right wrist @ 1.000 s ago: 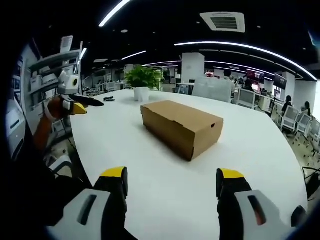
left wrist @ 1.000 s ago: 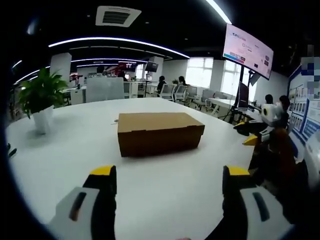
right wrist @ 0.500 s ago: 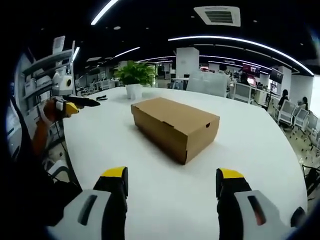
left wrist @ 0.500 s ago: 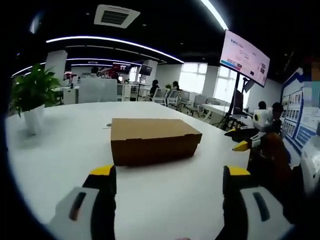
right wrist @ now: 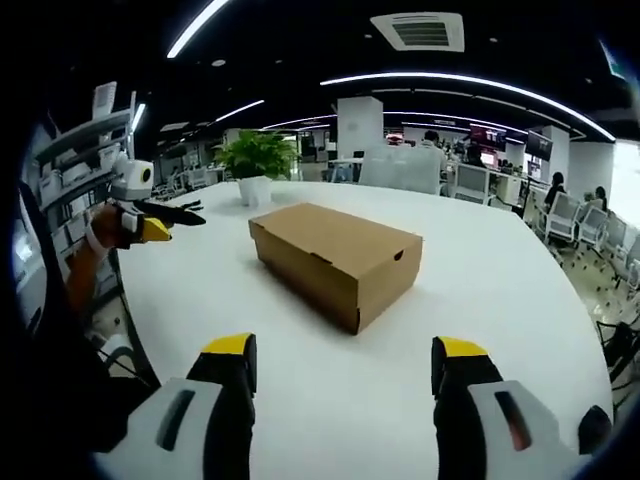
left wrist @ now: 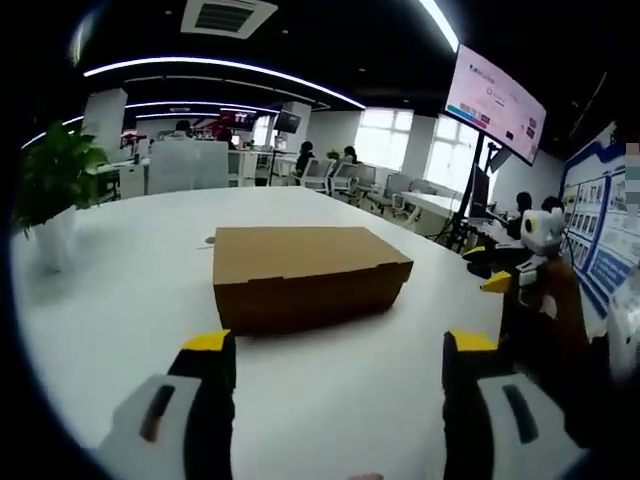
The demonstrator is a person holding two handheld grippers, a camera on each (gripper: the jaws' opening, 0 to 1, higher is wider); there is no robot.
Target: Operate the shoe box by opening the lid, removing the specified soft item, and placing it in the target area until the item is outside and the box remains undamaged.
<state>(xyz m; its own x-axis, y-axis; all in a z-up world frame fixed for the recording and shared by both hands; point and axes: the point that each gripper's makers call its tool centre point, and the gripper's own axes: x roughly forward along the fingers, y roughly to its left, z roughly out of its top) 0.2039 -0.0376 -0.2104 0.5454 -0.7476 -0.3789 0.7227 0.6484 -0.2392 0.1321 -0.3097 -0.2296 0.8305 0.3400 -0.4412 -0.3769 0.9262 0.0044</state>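
Fingers first: the left gripper [left wrist: 330, 350] had its two yellow-tipped fingers [left wrist: 208, 345] spread wide, nothing between them, bare tabletop showing in the gap. The right gripper [right wrist: 342, 352] likewise stood wide apart, yellow-tipped fingers [right wrist: 232, 348] holding nothing.

Plain brown cardboard shoe box [left wrist: 305, 272], rectangular, lid down and closed, lay flat on the big round white table [left wrist: 120, 300]. In the left gripper view it sat at 12 o'clock from the fingers, near but apart from the tips, one long side facing the camera. In the right gripper view the same box [right wrist: 335, 258] lay at 12 o'clock, turned corner-on, with a small round hole in its end face. Neither gripper touched it.

Green leafy plant in a white pot [left wrist: 52, 195] stood on the table at about 10 o'clock in the left gripper view, well apart from the box; in the right gripper view it [right wrist: 257, 165] stood beyond the box at 11 o'clock.

The right gripper came into the left gripper view at 3 o'clock, beyond the table edge. The left gripper appeared at 9 o'clock in the right gripper view, held in a person's hand [right wrist: 103, 225].

Wall-mounted screen [left wrist: 495, 95] at 1 o'clock in the left gripper view. White office chairs [right wrist: 585, 235] at 3 o'clock in the right gripper view. The soft item could not be seen with the lid shut.
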